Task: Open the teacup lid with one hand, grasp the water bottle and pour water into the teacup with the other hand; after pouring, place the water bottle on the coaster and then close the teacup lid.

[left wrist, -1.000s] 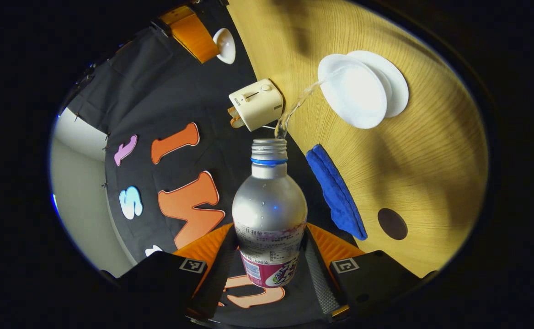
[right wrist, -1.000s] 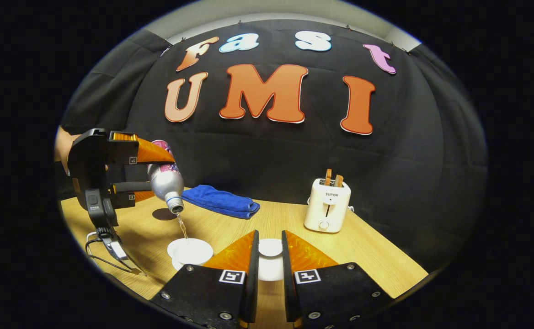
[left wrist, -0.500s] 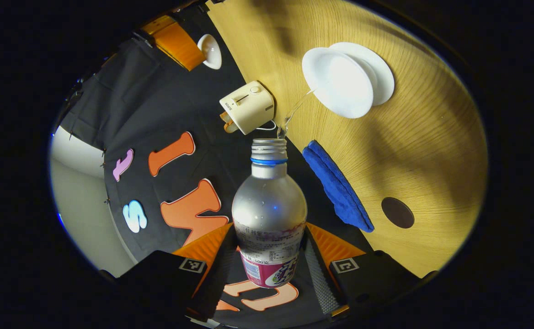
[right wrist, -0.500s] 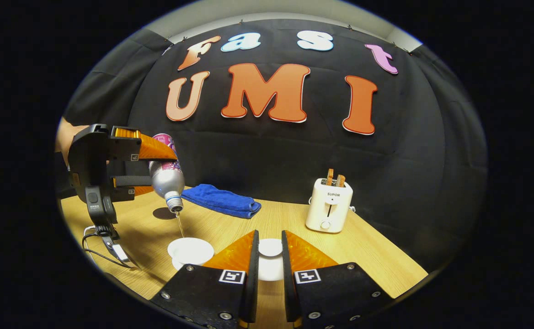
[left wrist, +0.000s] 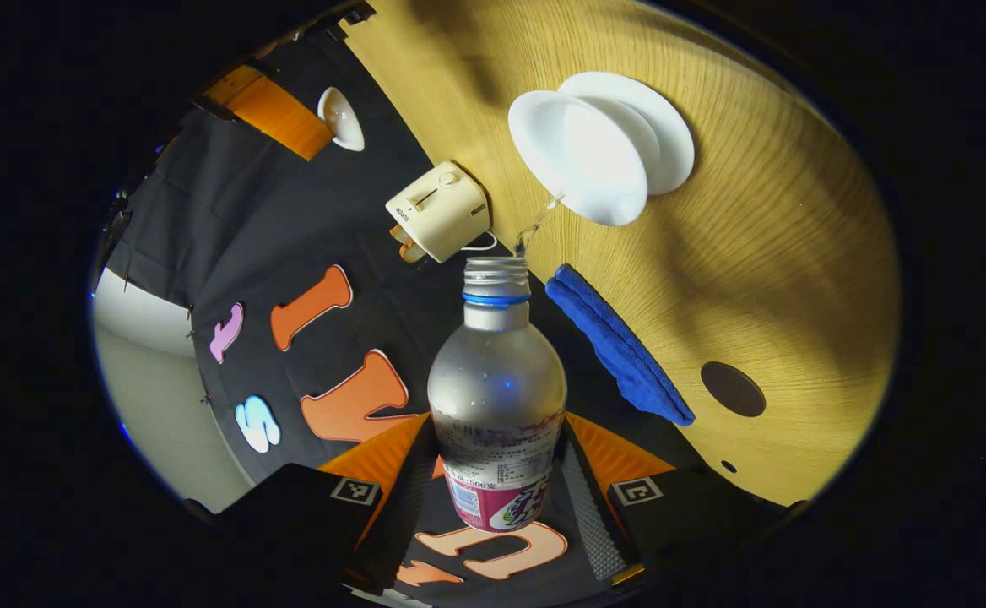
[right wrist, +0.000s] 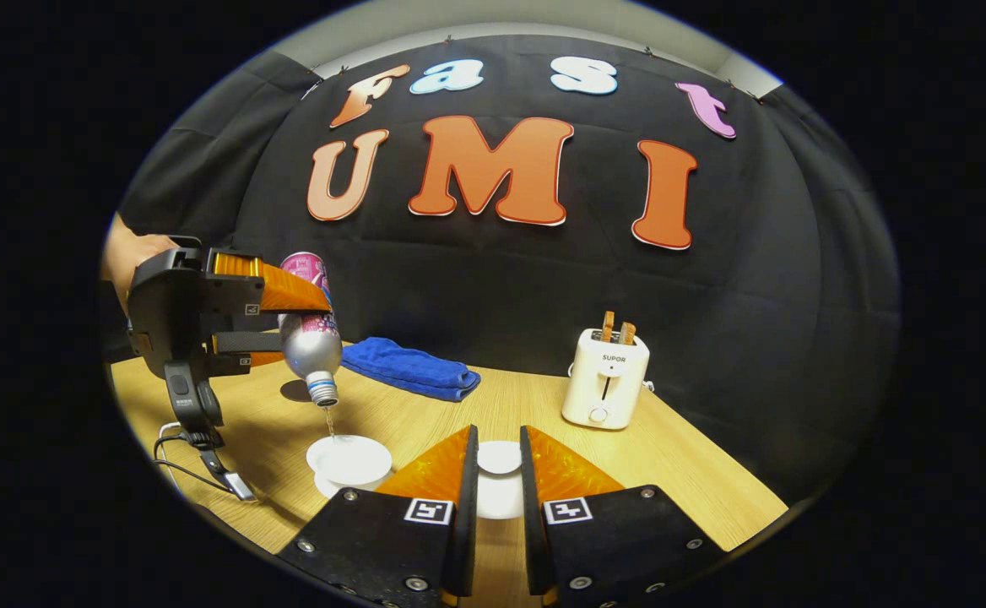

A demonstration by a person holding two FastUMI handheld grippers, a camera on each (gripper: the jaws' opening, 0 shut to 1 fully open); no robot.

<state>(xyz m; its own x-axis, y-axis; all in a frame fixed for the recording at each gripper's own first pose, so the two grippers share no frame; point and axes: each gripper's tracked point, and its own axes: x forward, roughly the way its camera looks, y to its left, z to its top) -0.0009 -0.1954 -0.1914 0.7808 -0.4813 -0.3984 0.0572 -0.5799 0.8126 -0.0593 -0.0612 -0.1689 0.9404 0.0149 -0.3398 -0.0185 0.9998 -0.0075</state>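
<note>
left tool [left wrist: 497,473] pinching water bottle [left wrist: 497,397] | neck tipped toward teacup [left wrist: 582,160] at 1 o'clock | right tool [right wrist: 497,473] pinching lid [right wrist: 499,458]

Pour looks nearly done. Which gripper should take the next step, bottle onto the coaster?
Left. The left gripper already clamps the water bottle, and the coaster lies on the table beside the blue towel. The right gripper holds the teacup lid.

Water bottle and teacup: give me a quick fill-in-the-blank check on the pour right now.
1. The left gripper holds the water bottle tilted with its mouth pointing ____.
2. The right gripper holds the teacup ____.
3. Water falls into the white ____.
4. The round dark coaster lies beside the ____ cloth.

Answers: down; lid; teacup; blue
</note>
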